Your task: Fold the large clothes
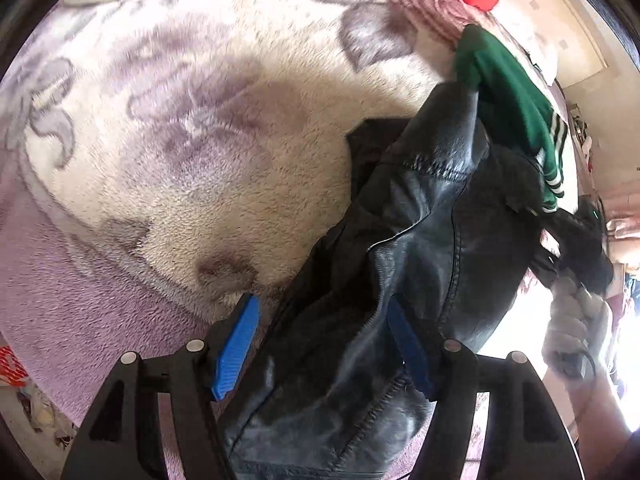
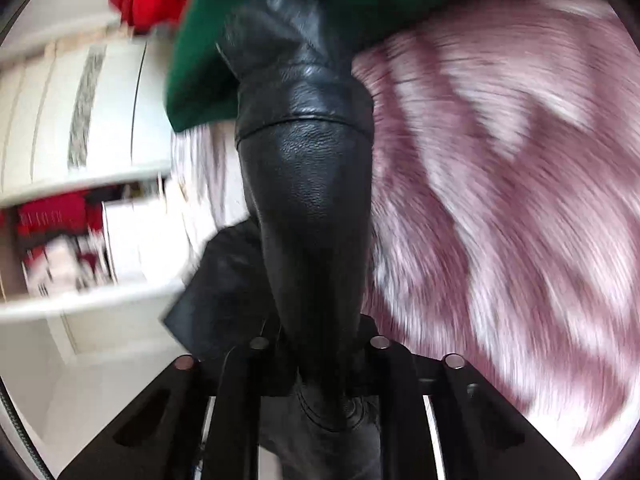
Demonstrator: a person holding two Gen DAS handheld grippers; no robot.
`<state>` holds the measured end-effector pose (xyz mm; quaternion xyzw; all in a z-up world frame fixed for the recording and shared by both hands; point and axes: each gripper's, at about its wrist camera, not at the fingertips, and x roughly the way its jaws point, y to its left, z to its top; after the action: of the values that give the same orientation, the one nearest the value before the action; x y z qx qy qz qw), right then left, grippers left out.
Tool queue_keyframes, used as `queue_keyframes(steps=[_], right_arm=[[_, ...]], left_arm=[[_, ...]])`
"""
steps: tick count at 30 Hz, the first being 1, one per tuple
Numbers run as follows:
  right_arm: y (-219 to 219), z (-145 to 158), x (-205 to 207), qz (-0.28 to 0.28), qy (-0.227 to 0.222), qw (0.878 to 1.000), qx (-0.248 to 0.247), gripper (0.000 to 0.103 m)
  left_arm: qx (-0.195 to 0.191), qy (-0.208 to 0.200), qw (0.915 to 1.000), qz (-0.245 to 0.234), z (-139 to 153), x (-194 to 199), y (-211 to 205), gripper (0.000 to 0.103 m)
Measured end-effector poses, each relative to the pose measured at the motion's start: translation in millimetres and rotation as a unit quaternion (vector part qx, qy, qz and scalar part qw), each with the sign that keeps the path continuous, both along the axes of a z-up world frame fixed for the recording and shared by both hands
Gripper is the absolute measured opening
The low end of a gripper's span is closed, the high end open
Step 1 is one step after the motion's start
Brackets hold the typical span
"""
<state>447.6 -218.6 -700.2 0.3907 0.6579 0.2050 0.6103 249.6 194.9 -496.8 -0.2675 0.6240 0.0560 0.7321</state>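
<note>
From the left wrist, the left tool (image 1: 324,344) stands wide, its blue pads (image 1: 236,348) apart, and the black leather jacket (image 1: 420,248) hangs bunched between them without being pinched. The jacket runs from six o'clock up toward two o'clock, where a green garment with white stripes (image 1: 516,112) trails from it; the fleece blanket (image 1: 180,128) on the bed lies bare at ten o'clock. From the right wrist, the right tool (image 2: 320,364) is closed narrow on a leather sleeve or fold (image 2: 308,200) rising toward twelve o'clock, green cloth (image 2: 280,20) above. Folding looks barely begun: nothing lies flat yet. No brand or writing is readable.
</note>
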Motion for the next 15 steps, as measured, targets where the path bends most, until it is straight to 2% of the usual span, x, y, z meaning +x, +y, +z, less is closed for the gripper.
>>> queue_keyframes(steps=[3, 5, 7, 8, 10, 11, 12, 13, 14, 15], right_arm=[[-39.7, 36.8, -49.1, -0.094, 0.012, 0.995, -0.001, 0.016], [-95.4, 61.0, -93.6, -0.175, 0.035, 0.984, -0.009, 0.016], [-152.4, 72.4, -130.9, -0.219, 0.049, 0.974, -0.027, 0.016], [-169.4, 71.0, -147.7, -0.222, 0.056, 0.972, -0.042, 0.022], [-212.2, 60.1, -179.6, -0.217, 0.110, 0.966, -0.088, 0.039], [-232.4, 52.2, -195.7, -0.204, 0.151, 0.961, -0.111, 0.050], [-247.0, 51.3, -207.5, -0.196, 0.169, 0.957, -0.129, 0.057], [-255.0, 52.2, -214.6, -0.193, 0.169, 0.957, -0.136, 0.062], [-268.6, 62.8, -225.1, -0.189, 0.162, 0.956, -0.155, 0.072], [-276.7, 74.7, -231.3, -0.186, 0.155, 0.953, -0.180, 0.075]], left_arm=[[0.017, -0.008, 0.9994, -0.028, 14.0, 4.4, -13.6, 0.065], [0.026, -0.013, 0.9982, -0.053, 16.3, 12.2, -23.4, 0.065], [0.030, -0.014, 0.9970, -0.070, 19.0, 19.5, -32.7, 0.065], [0.030, -0.014, 0.9963, -0.080, 17.6, 26.4, -39.9, 0.065], [0.033, -0.012, 0.9943, -0.101, 19.1, 23.9, -51.6, 0.065], [0.038, -0.012, 0.9930, -0.112, 17.5, 22.5, -57.8, 0.065], [0.042, -0.012, 0.9915, -0.122, 18.0, 17.6, -63.4, 0.065], [0.047, -0.010, 0.9903, -0.131, 17.7, 14.8, -71.3, 0.065], [0.045, -0.008, 0.9890, -0.141, 15.0, 10.1, -78.7, 0.065], [0.034, -0.005, 0.9880, -0.151, 10.8, 5.8, -88.2, 0.065]])
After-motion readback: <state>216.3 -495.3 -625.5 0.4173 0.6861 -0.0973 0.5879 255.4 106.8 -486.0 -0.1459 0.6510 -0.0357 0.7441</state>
